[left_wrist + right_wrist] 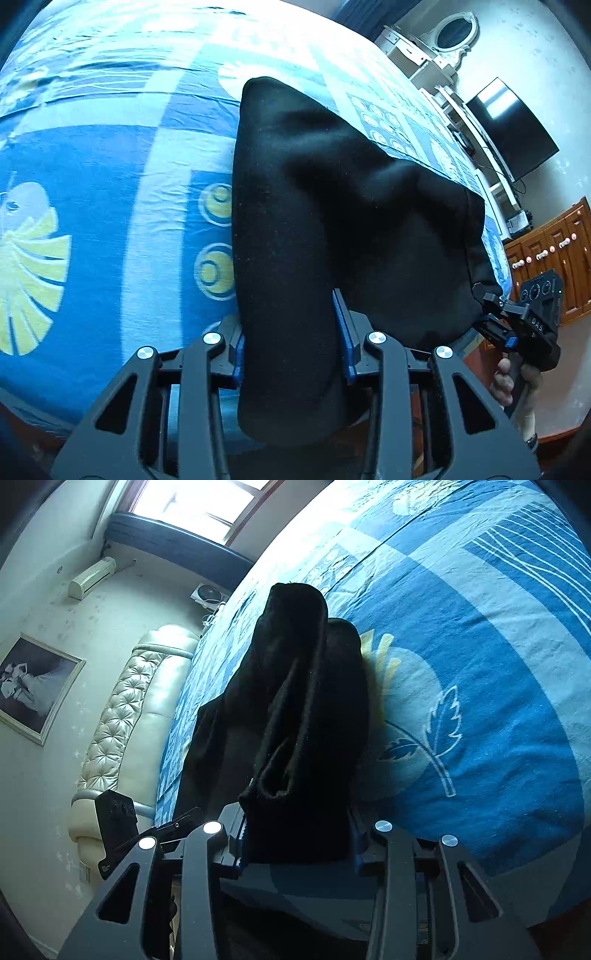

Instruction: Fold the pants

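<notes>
Left wrist view, left to right: the blue bedsheet [110,206], printed with yellow-and-white fan and ring motifs, fills the left and upper part of the frame. At centre the black pants [332,206] are seen bunched and lifted off the sheet, running from upper centre down to the bottom edge. The left gripper [293,343] is seen at lower centre, partly closed, with a thick fold of the fabric between its blue pads [341,332], which appear pressed against the cloth on both sides. At the right edge the right gripper [495,314] is seen with the far corner of the garment pinched at its tip; a hand [517,384] is wrapped around its handle. In the upper right a white dresser with an oval mirror [454,31] and a dark wall-mounted screen [513,129] are noted, with wooden cabinets [554,251] below. Right wrist view, left to right: a framed picture [35,686] and a tufted cream headboard [125,716] are recorded at left, a wall air conditioner [92,576] and window [199,498] at upper left. The body of the other gripper shows at lower left, its opening not visible from here. At centre the pants are seen draped in vertical folds, the lower end clamped between the partly closed fingers of the right gripper. The sheet with a white leaf print occupies the right of the frame.
</notes>
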Demonstrator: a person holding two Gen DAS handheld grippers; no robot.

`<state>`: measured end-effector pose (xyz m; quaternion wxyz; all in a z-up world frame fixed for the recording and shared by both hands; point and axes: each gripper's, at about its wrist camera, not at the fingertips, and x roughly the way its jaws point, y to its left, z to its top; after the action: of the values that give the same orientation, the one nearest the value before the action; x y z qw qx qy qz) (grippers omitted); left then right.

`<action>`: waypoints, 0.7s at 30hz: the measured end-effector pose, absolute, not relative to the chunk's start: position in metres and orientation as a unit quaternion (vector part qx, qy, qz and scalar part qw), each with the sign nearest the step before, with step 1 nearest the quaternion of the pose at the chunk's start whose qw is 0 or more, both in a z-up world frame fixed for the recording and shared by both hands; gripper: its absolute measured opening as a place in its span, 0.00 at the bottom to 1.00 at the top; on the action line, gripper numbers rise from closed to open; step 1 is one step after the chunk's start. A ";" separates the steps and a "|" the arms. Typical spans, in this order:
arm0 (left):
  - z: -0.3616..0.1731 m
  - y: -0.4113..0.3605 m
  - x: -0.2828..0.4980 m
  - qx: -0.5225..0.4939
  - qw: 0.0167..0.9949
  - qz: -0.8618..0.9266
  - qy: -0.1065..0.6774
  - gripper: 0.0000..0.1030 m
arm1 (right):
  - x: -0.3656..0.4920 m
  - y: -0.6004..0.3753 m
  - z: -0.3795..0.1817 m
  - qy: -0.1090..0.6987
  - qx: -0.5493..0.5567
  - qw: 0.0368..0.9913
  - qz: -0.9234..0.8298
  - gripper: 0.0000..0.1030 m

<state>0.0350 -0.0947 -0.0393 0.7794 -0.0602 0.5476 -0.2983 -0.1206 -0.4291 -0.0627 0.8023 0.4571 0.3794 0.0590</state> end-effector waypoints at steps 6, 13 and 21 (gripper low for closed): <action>-0.031 -0.050 0.037 -0.056 0.800 -0.263 0.536 0.35 | -0.094 -0.396 -0.066 0.397 0.452 0.793 0.093 0.39; -0.028 0.003 0.041 -0.078 0.813 -0.222 0.533 0.35 | -0.066 -0.353 -0.068 0.420 0.439 0.784 0.132 0.39; -0.029 0.032 0.043 -0.109 0.817 -0.196 0.531 0.35 | -0.057 -0.335 -0.070 0.435 0.422 0.782 0.145 0.39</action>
<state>0.0433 0.0321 -0.0294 0.8173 -0.1087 0.5309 -0.1959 -0.0574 -0.3348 -0.0704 0.7820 0.4224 0.4348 0.1452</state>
